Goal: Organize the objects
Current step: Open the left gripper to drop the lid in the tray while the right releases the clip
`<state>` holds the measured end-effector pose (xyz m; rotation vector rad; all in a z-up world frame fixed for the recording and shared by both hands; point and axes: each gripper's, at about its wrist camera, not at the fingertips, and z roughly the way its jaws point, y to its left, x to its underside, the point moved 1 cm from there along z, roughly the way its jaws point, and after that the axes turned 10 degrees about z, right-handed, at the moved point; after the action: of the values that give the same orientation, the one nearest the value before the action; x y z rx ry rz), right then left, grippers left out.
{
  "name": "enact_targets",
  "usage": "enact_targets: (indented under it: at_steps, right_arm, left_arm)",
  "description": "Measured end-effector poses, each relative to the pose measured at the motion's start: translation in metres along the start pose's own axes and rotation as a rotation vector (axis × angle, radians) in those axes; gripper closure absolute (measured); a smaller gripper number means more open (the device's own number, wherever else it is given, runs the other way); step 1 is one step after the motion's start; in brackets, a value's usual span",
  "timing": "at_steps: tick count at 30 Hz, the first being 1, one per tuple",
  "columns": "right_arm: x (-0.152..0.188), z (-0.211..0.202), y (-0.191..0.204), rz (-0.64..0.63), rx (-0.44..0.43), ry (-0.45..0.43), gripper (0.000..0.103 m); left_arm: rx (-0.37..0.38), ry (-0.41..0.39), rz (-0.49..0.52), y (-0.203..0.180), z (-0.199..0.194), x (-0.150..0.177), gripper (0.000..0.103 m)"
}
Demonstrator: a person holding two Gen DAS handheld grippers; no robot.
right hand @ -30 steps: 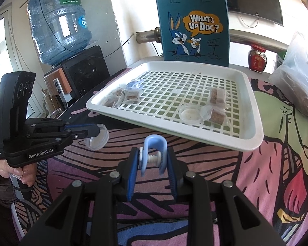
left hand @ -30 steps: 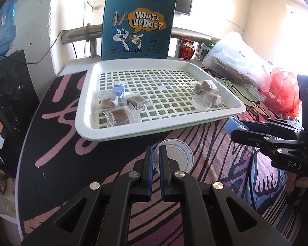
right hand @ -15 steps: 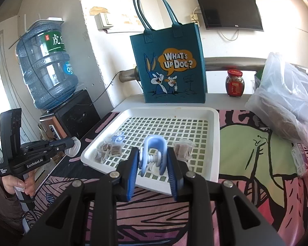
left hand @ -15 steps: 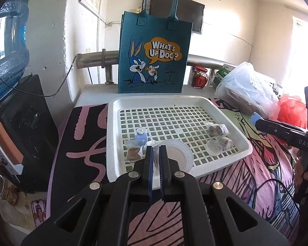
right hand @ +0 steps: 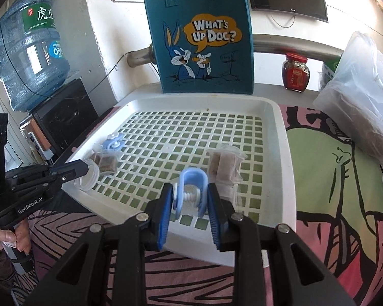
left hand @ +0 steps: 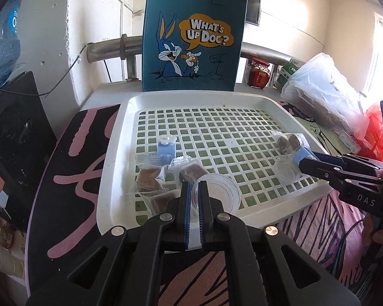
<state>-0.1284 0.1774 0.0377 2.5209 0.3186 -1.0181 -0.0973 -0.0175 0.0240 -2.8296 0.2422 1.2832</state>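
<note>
A white slotted tray [left hand: 115, 153] lies on the patterned table cover. My left gripper [left hand: 195, 186] is shut on the rim of a clear round lid [left hand: 220, 193], which hangs over the tray's near left part. My right gripper [right hand: 190, 188] is shut on a light-blue clip [right hand: 192, 178] with a white spring, above the tray's near right part. In the right wrist view the left gripper [right hand: 85, 165] and its lid [right hand: 92, 176] come in from the left. Inside the tray lie another blue clip [left hand: 166, 148], wrapped brown snacks [left hand: 148, 176] and a clear dish [left hand: 286, 170].
A teal cartoon tote bag [left hand: 191, 38] stands upright behind the tray. A red jar [left hand: 259, 75] and a bulging plastic bag [left hand: 319, 89] sit at the back right. A water bottle [right hand: 30, 58] on a black cabinet stands left of the table.
Both grippers have moved forward with their loads, from over the table cover in front of the tray to above its near part. The jaws have stayed shut.
</note>
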Motion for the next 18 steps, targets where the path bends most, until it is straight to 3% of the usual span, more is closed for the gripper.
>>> enact_targets:
  at_steps: [3, 4, 5, 6, 8, 10, 18]
  right_arm:
    - [0.001, 0.000, 0.003, -0.026, 0.020, -0.026, 0.072]
    - [0.000, -0.001, 0.004, -0.031, 0.027, -0.028, 0.063]
    - [0.000, -0.002, 0.003, -0.030, 0.026, -0.035, 0.054]
    - [0.000, -0.006, 0.003, -0.027, 0.019, -0.052, 0.052]
    - [-0.002, -0.017, 0.003, -0.019, -0.005, -0.089, 0.050]
    - [-0.004, -0.033, 0.000, 0.009, -0.040, -0.134, 0.048]
    - [0.008, -0.089, -0.015, 0.132, -0.121, -0.238, 0.034]
  left_arm:
    - [0.023, 0.006, -0.005, -0.001, 0.004, 0.001, 0.091]
    - [0.039, -0.002, -0.011, -0.001, 0.002, 0.000, 0.086]
    - [0.046, -0.014, -0.018, -0.001, -0.001, 0.000, 0.070]
    - [0.051, -0.028, -0.022, -0.002, -0.004, -0.001, 0.049]
    - [0.060, -0.073, -0.040, -0.001, -0.016, -0.003, 0.023]
    - [0.061, -0.116, -0.058, 0.000, -0.030, -0.004, 0.015]
    - [0.089, -0.248, -0.044, -0.003, -0.082, 0.006, 0.002]
